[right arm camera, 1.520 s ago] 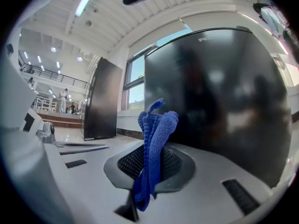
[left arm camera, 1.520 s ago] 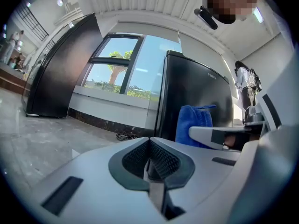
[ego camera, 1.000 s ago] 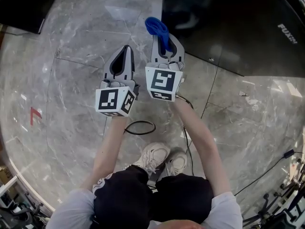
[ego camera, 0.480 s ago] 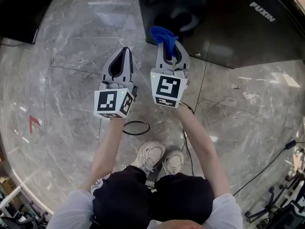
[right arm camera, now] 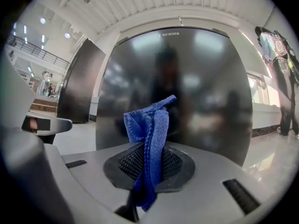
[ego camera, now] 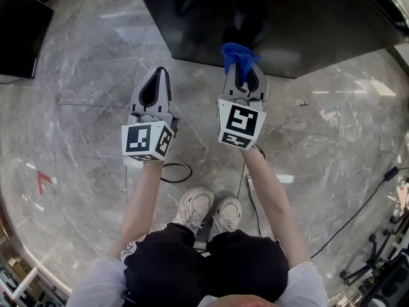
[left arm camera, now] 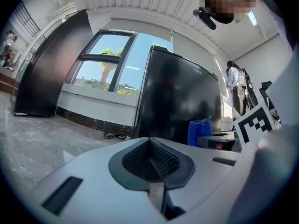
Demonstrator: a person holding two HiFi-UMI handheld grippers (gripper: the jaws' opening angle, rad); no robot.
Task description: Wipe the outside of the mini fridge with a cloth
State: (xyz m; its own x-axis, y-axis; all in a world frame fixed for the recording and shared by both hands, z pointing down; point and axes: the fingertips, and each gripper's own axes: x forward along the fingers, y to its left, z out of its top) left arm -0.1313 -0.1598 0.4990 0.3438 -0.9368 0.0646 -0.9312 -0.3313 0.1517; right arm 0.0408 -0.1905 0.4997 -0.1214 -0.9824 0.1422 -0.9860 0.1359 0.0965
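Note:
A glossy black mini fridge [ego camera: 268, 18] stands on the marble floor ahead of me; it fills the right gripper view [right arm camera: 177, 87] and shows right of centre in the left gripper view [left arm camera: 182, 101]. My right gripper [ego camera: 242, 69] is shut on a blue cloth [ego camera: 238, 57], which sticks up bunched from between the jaws [right arm camera: 150, 125], a short way in front of the fridge door. The cloth does not touch the fridge. My left gripper [ego camera: 154, 77] hangs beside it to the left, jaws shut with nothing between them [left arm camera: 150, 141].
A second tall black appliance [left arm camera: 51, 69] stands further left, seen as a dark block [ego camera: 19, 24] in the head view. A coiled black cable [ego camera: 174, 171] lies by the person's shoes, and more cables [ego camera: 358, 210] and stands sit at the right.
The person has stepped closer to the fridge. Both grippers have moved forward, and the right one with the cloth has shifted right, nearer the fridge's front.

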